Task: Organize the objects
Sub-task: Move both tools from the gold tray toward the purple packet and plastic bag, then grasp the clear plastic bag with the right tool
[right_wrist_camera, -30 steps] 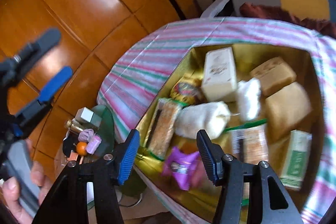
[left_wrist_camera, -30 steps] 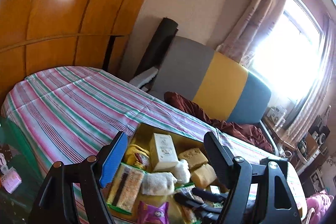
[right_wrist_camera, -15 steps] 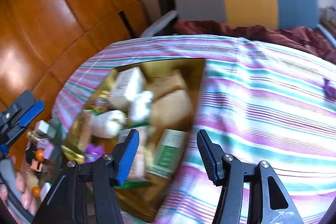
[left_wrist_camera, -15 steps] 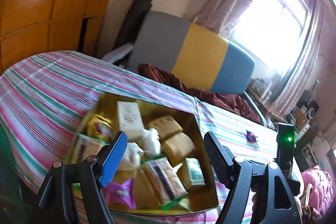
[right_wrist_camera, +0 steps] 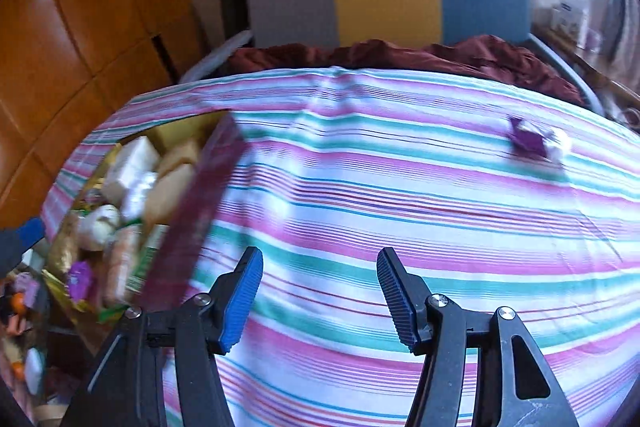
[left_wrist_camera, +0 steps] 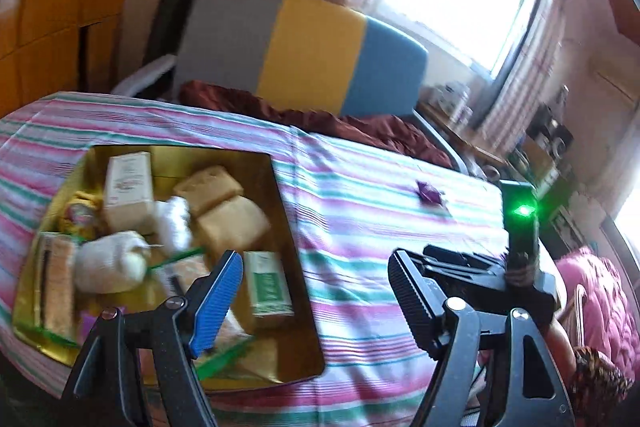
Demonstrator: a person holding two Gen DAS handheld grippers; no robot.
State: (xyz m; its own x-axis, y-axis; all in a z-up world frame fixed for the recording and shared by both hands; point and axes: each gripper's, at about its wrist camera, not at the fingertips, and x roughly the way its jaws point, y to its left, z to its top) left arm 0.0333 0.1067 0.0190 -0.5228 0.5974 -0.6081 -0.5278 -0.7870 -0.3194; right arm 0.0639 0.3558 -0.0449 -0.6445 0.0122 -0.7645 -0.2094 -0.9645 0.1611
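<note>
So both of our hand-held grippers are empty right now. Our right hand-held gripper has its jaws spread wide with nothing between them, hovering over the striped tablecloth, and our left hand-held gripper is just as wide open, hanging over the right edge of the gold box.

Our read is that we're between picks: the box is already stuffed, and the one stray thing left out is a purple candy sitting alone on the surface, well apart from the box, toward the far right. The next move looks like reaching the right one out there, dropping the jaws around the candy and closing gently, since it's a small crinkly wrapper that could easily slide on the cloth.

It's a twisted foil-looking wrapper, a bit blurry, with something pale right beside it that we can't make out. Inside the box we've got a white carton, tan blocks, a green-labelled packet and a white roll.
</note>
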